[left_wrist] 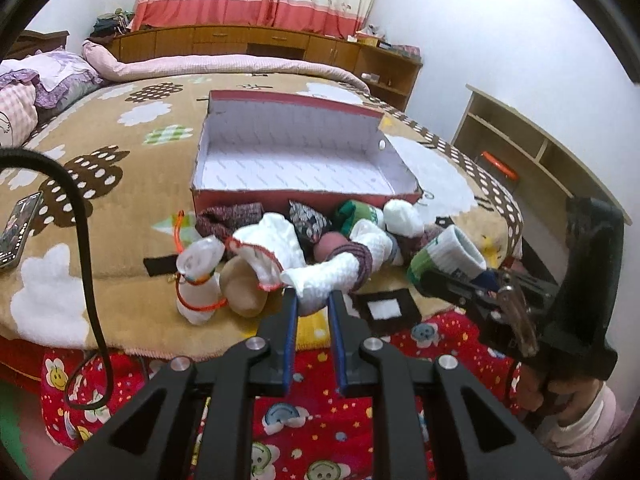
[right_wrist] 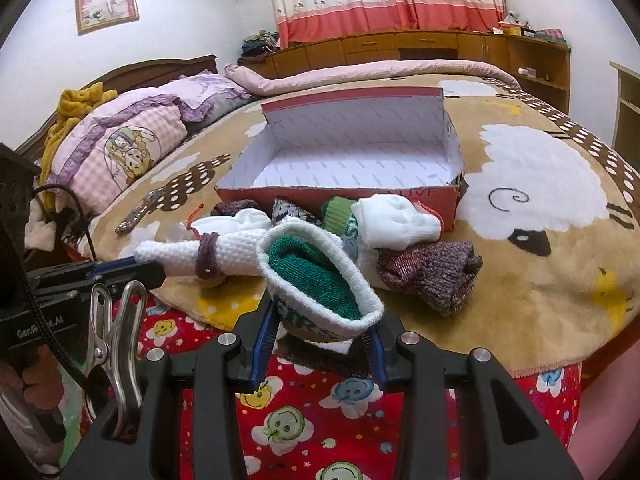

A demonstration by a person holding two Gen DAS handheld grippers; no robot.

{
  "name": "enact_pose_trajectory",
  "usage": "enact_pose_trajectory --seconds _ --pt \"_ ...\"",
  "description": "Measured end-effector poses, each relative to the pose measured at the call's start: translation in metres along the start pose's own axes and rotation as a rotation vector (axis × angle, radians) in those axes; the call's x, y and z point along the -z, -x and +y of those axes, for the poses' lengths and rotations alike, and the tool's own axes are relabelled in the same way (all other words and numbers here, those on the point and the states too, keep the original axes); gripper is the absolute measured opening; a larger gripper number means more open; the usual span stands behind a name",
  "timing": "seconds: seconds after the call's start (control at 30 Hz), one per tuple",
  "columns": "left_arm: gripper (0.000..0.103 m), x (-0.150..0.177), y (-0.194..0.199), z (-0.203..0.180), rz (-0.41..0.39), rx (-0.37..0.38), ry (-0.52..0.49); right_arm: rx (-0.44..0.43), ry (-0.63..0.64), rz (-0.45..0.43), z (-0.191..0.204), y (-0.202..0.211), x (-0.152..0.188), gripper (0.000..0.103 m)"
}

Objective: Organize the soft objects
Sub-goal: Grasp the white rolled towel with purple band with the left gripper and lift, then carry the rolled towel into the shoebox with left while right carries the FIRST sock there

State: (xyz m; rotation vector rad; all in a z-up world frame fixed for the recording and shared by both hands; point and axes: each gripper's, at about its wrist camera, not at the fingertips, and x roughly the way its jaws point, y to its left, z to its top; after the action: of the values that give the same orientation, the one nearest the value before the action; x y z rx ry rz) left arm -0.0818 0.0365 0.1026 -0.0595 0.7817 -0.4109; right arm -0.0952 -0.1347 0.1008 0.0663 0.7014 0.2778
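Note:
A red shoe box (left_wrist: 296, 197) with a white inside stands open on the bed, with nothing in it. Rolled socks (left_wrist: 308, 222) lie heaped against its near wall. My left gripper (left_wrist: 311, 293) is shut on one end of a white knitted sock roll (left_wrist: 340, 270) tied with a purple band, held just above the heap. In the right wrist view that roll (right_wrist: 236, 250) juts out from the left gripper (right_wrist: 154, 268). My right gripper (right_wrist: 320, 332) is shut on a green sock bundle in a white cuff (right_wrist: 316, 276), lifted in front of the box (right_wrist: 340, 197).
A phone (left_wrist: 18, 232) lies on the brown fleece blanket (left_wrist: 132, 184) at the left. Pillows (right_wrist: 120, 148) are piled at the bed's head. A black cable (left_wrist: 86, 240) hangs on the left. A wooden shelf (left_wrist: 520, 148) stands beyond the bed's right side.

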Motion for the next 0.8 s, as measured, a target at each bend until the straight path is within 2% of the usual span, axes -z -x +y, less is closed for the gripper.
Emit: enact_pose_trajectory --seconds 0.8 --pt "0.014 -0.050 -0.006 0.004 -0.076 -0.034 0.008 -0.007 0.008 -0.029 -0.008 0.003 -0.036 0.040"
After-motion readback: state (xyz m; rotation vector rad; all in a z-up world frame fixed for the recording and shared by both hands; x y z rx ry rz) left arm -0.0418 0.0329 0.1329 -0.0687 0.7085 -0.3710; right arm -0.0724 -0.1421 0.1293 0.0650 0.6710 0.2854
